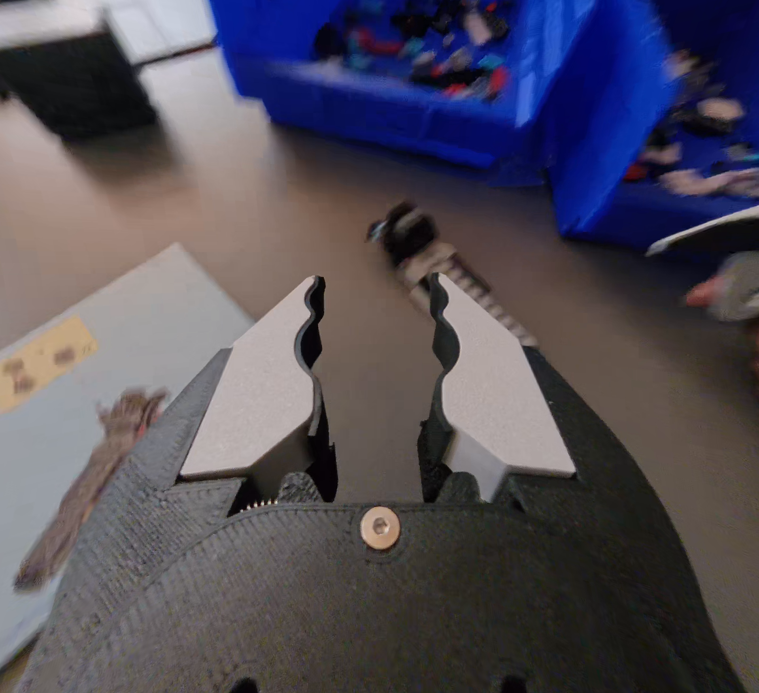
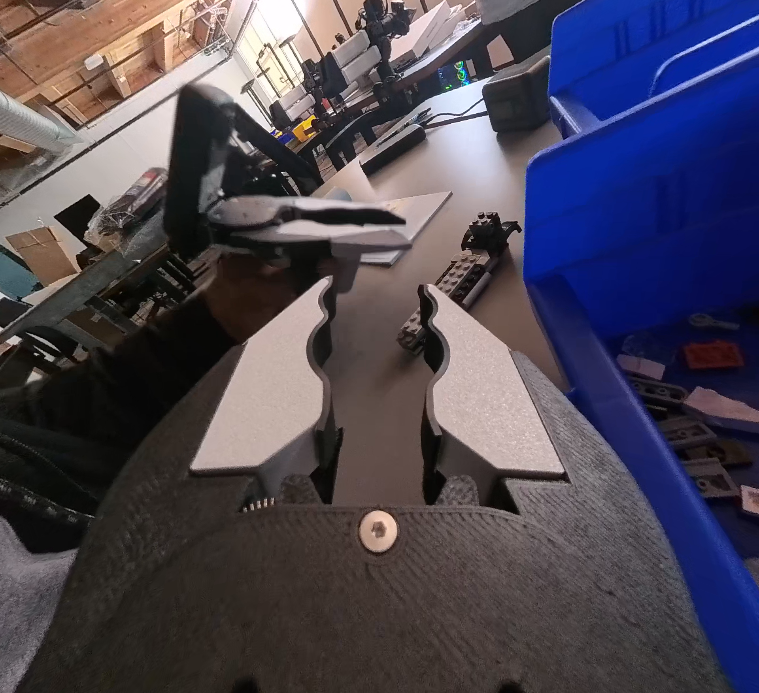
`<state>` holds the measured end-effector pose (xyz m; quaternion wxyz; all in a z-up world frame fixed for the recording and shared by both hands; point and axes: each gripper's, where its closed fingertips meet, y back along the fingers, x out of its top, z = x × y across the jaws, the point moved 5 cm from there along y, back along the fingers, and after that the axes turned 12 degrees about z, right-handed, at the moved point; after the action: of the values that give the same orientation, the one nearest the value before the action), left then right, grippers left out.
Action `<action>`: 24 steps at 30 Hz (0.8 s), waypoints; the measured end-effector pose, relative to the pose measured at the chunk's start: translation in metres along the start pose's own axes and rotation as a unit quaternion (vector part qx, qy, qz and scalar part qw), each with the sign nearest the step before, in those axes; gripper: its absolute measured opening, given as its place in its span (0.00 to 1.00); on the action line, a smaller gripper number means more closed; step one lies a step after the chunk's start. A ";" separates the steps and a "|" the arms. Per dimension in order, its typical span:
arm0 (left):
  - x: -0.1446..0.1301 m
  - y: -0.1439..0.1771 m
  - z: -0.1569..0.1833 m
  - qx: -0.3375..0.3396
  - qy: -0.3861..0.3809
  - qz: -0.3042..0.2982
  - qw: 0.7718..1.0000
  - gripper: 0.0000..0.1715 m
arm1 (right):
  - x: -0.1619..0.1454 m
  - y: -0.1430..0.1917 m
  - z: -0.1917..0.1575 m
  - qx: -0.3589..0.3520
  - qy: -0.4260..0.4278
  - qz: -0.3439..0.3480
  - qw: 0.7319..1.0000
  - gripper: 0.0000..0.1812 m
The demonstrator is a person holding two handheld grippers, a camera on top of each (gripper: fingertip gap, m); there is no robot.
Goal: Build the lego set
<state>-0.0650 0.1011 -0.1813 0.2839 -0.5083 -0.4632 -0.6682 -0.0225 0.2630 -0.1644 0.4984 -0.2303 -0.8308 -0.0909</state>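
A long, partly built lego assembly (image 1: 415,238) of grey plates with a black studded end lies on the dark table; it also shows in the right wrist view (image 2: 464,275). My left gripper (image 1: 377,279) is open and empty, hovering just short of the assembly, and its right finger hides the near end. The right wrist view shows it (image 2: 404,232) held in the air left of the assembly. My right gripper (image 2: 377,285) is open and empty above the table, with the assembly just beyond its right fingertip.
Two blue bins (image 1: 410,131) (image 2: 636,201) holding several loose lego pieces (image 2: 698,406) stand behind and right of the assembly. A grey instruction booklet (image 1: 102,345) (image 2: 415,213) lies to the left. A dark box (image 2: 517,98) sits farther back. The left wrist view is blurred.
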 end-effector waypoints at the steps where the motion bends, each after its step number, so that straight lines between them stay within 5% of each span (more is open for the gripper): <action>1: 0.024 -0.002 0.013 -0.033 -0.016 0.023 0.999 0.31 | -0.001 0.000 0.000 0.002 0.000 -0.003 1.000 0.23; 4: 0.117 -0.017 0.063 -0.134 -0.116 0.090 0.980 0.30 | -0.002 -0.002 -0.002 0.005 0.007 -0.010 1.000 0.23; 7: 0.158 -0.059 0.132 -0.292 -0.148 0.024 0.945 0.30 | -0.005 -0.004 -0.005 0.015 0.009 -0.021 1.000 0.23; 12: 0.127 -0.138 0.225 -0.429 -0.197 -0.156 0.868 0.26 | -0.007 -0.004 -0.009 0.039 0.008 -0.032 0.999 0.23; 17: 0.071 -0.165 0.272 -0.497 -0.241 -0.277 0.786 0.19 | -0.008 -0.003 -0.014 0.060 0.009 -0.036 0.998 0.23; 20: 0.043 -0.170 0.284 -0.513 -0.249 -0.311 0.760 0.15 | -0.009 -0.002 -0.016 0.066 0.010 -0.039 0.997 0.23; 24: 0.024 -0.176 0.286 -0.503 -0.279 -0.318 0.753 0.12 | -0.010 -0.001 -0.017 0.072 0.009 -0.043 0.996 0.23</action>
<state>-0.1034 0.4346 -0.2017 -0.3841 -0.5648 -0.2538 -0.6848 -0.0055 0.2523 -0.1645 0.5171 -0.1568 -0.8397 -0.0546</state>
